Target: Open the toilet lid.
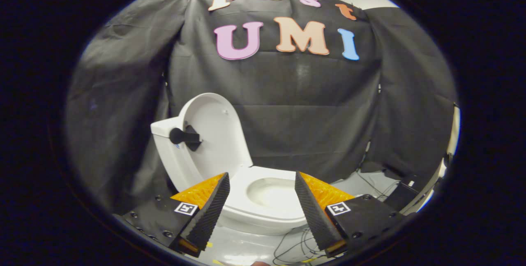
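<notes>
White oval plastic toilet lid [213, 134] is raised, standing near upright and leaning back against the white ceramic tank [166, 134]. Its inner face points toward the camera. A black knob-like handle piece [185, 136] sticks out at the lid's left edge, about mid-height, in front of the tank.

Below the lid, the white toilet seat ring [267, 208] lies flat on the white bowl, and the bowl opening [273, 192] is visible inside it. The toilet sits beyond the fingers and slightly left of centre; the seat and bowl show through the gap between them.

The hand-held gripper [262, 186] has its fingers spread wide apart, gripping nothing. The left finger [207, 212] overlaps the near-left part of the bowl in view, the right finger [318, 212] overlaps its near-right part. Cannot tell if either touches the toilet; the lid is well clear of both. Square black-and-white marker tags [185, 208] sit on the finger bases.

Pale glossy floor [246, 249] under the bowl, with thin black cables [296, 245] looped on it between and below the fingers. More cables and dark gear [400, 194] lie to the right. Black cloth wall [312, 126] hangs behind the toilet.
</notes>
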A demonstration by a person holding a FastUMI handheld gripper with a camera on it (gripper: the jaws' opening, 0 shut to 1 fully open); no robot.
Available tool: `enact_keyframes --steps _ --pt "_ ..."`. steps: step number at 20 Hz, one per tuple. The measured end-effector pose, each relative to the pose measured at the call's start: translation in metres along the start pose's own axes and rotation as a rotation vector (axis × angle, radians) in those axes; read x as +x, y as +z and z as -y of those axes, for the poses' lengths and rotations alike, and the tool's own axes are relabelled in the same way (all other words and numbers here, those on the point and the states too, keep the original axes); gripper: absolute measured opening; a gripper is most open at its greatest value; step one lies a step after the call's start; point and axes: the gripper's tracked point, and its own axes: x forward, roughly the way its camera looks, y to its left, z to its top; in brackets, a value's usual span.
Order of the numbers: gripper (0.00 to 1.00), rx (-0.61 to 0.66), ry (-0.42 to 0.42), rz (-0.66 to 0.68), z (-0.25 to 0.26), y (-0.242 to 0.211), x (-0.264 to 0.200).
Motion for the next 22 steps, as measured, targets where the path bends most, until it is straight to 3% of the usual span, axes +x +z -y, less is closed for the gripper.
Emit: enact_keyframes --steps 22 --pt "0.96 0.029 0.024 0.078 0.027 0.004 -0.009"
